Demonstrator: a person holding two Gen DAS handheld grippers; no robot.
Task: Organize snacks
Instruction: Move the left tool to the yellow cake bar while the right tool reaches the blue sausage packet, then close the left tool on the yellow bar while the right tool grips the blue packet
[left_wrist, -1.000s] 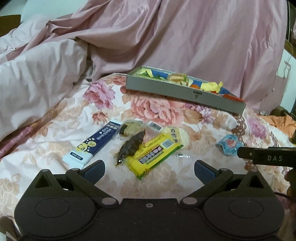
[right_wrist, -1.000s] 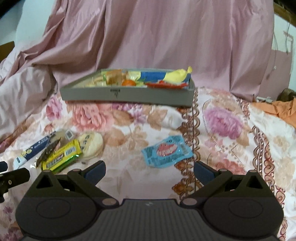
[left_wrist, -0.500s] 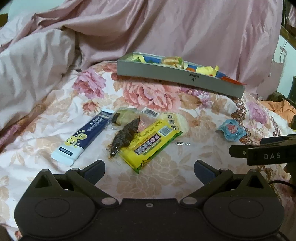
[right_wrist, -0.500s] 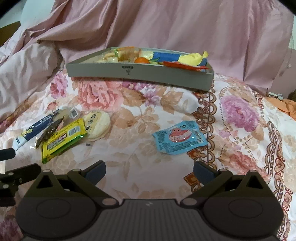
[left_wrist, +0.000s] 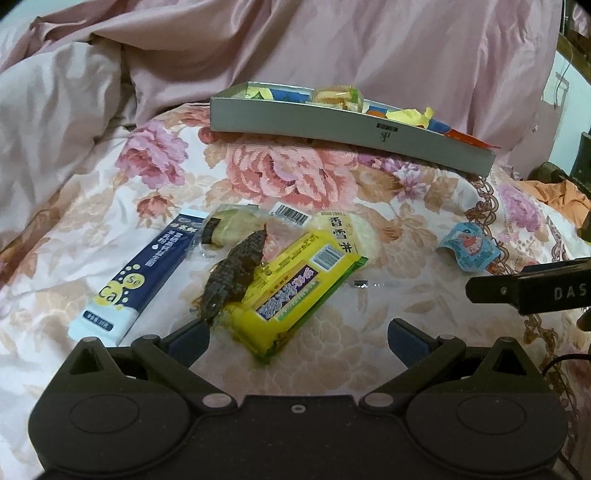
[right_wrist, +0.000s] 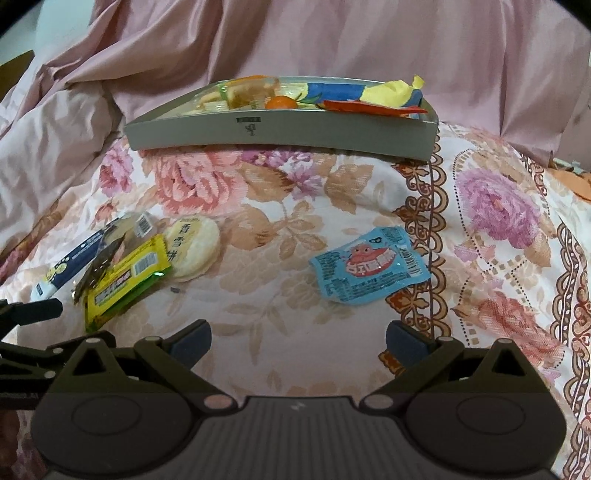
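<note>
1. Floral bedspread (right_wrist: 280, 206) underneath; both tools spread wide, grasping nothing: left gripper (left_wrist: 297, 338), right gripper (right_wrist: 297, 338).
2. Just ahead of left: yellow packet (left_wrist: 295, 291), dried fish pack (left_wrist: 232, 277), navy tube (left_wrist: 144, 273), overlapping.
3. Blue sachet (right_wrist: 369, 271) apart, ahead of right.
4. Closer to snacks than earlier.
5. Farthest: grey tray (right_wrist: 280, 133), filled with wrapped snacks.

The right gripper (right_wrist: 297, 338) is hovering with fingers spread wide, nearer than the grey tray (right_wrist: 280, 134). A blue packet (right_wrist: 369, 273) is lying between them on the floral bedspread (right_wrist: 491, 206).
</note>
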